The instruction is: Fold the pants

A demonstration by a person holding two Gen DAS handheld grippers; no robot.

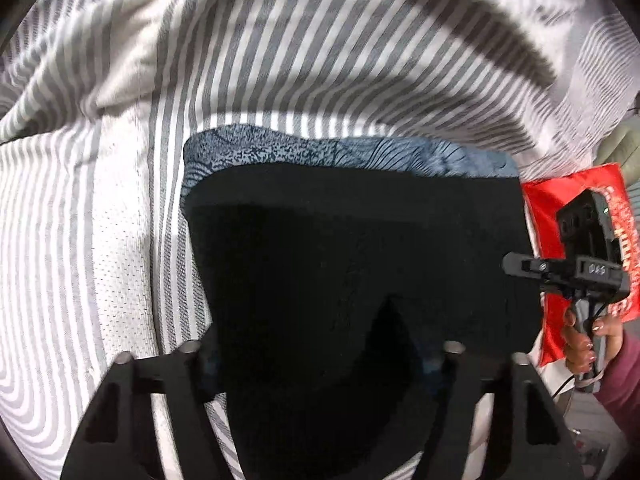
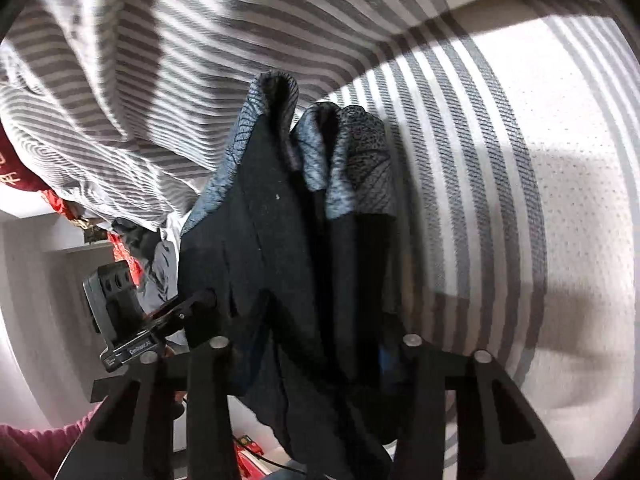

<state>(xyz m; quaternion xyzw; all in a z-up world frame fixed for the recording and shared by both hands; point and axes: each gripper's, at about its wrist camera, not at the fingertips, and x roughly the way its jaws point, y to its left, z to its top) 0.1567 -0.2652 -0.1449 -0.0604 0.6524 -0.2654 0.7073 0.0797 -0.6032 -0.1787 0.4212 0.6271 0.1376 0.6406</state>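
Observation:
The pants (image 1: pixel 360 248) are black with a blue patterned band along the far edge. In the left wrist view they hang as a wide dark panel over the striped bed, and my left gripper (image 1: pixel 320 356) is shut on their near edge. In the right wrist view the pants (image 2: pixel 288 232) hang bunched in vertical folds, and my right gripper (image 2: pixel 316 344) is shut on them. The right gripper also shows in the left wrist view (image 1: pixel 516 264), at the pants' right edge. The left gripper shows in the right wrist view (image 2: pixel 200 300), at their left edge.
A grey-and-white striped bedsheet (image 1: pixel 280 60) covers the bed, with a rumpled striped duvet (image 2: pixel 120 80) behind. A red bag (image 1: pixel 560 200) lies at the bed's right side. A white floor or wall (image 2: pixel 40 280) lies beyond the bed edge.

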